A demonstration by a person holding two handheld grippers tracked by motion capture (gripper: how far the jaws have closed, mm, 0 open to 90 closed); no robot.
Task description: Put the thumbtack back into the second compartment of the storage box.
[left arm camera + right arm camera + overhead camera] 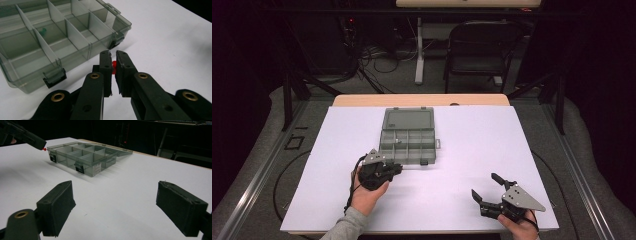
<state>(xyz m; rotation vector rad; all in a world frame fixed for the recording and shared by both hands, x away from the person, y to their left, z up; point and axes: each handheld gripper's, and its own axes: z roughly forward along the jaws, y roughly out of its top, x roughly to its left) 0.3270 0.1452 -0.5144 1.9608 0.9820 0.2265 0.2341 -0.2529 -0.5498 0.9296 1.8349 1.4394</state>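
Two claws work over a white bench [462,150], one at each side of its near half. At the left in the high view, the left claw [398,169] sits in a hand [367,197] just short of the near edge of a clear grey compartment box [408,136]. Its own view shows the jaws drawn almost together on a small red piece [114,65], which is pinched between the pads near their tips; only a sliver of red is visible, so its shape cannot be told. In the right gripper view, that same red piece [44,149] pokes out of the left claw's tip, just beside the box's near left corner and above the bench surface.

In the middle of the bench lies the box, with its lid [407,120] folded open and flat behind it. Dividers split it into cells, and a small green item [43,31] lies in one of them.

At the right, well apart from the box, the right claw [486,187] rests low near the bench's front edge, jaws spread wide with nothing between them.
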